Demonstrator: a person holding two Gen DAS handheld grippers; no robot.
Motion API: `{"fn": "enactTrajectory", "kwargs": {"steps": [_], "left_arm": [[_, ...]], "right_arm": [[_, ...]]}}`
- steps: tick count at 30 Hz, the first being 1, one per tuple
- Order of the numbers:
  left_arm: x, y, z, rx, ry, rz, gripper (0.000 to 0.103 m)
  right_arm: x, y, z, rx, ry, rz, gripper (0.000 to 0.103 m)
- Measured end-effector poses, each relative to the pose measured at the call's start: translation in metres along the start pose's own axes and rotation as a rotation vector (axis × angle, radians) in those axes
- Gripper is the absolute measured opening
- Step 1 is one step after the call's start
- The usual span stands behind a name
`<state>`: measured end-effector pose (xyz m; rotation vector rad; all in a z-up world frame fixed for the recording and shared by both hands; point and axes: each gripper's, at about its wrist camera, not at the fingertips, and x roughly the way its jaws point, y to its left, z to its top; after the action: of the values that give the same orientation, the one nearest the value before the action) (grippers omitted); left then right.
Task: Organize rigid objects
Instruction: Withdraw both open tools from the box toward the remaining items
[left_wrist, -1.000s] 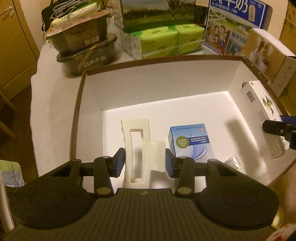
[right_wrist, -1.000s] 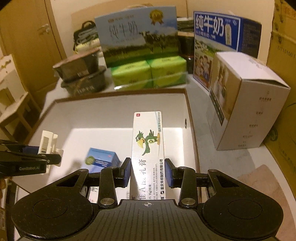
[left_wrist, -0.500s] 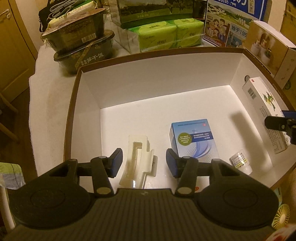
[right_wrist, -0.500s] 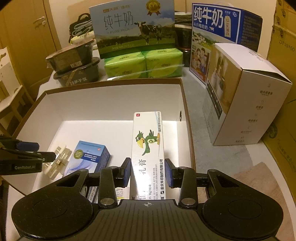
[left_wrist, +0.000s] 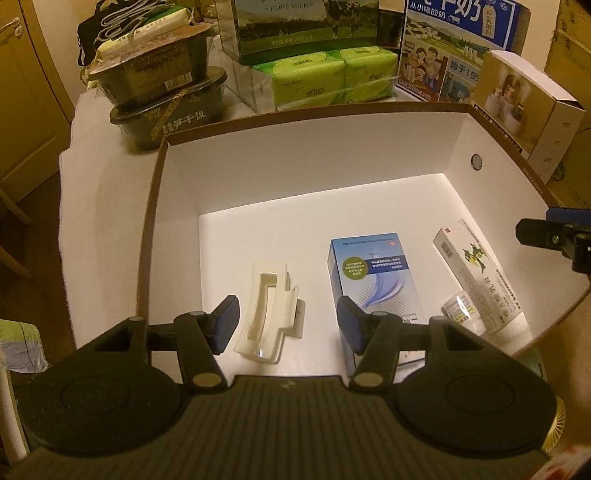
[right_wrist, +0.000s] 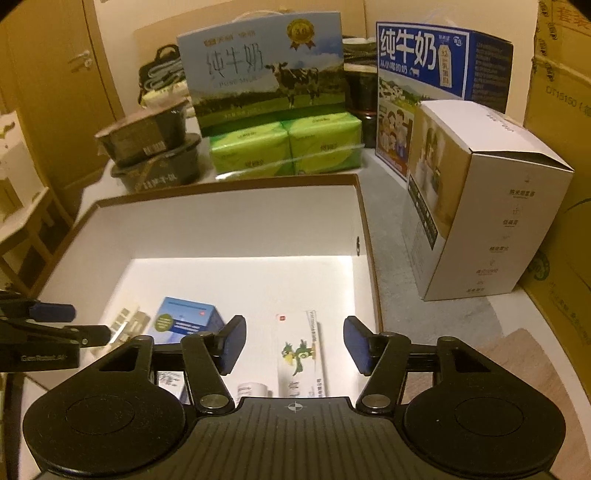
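Between the spread fingers of the left gripper (left_wrist: 284, 321), freshly opened, the stiff light hair clip (left_wrist: 267, 321) lies released, best pinched across its flat spine; the right gripper (right_wrist: 293, 341) has likewise opened over the tube box (right_wrist: 303, 354)

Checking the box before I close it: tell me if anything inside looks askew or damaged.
Nothing looks damaged. The cream hair clip lies on its side at a slant, not lined up with the upright blue carton. The parrot-print tube lies flat by the right wall, a small bottle beside it.
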<state>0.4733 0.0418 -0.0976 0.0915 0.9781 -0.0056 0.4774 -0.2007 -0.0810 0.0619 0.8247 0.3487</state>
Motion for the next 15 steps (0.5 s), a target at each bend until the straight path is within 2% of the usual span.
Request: {"fn": "enactTrajectory", "kwargs": {"steps": [15], "left_arm": [[-0.072, 0.000, -0.023, -0.042, -0.076, -0.057, 0.058]], "right_arm": [[-0.064, 0.012, -0.028, 0.021, -0.037, 0.075, 0.061]]}}
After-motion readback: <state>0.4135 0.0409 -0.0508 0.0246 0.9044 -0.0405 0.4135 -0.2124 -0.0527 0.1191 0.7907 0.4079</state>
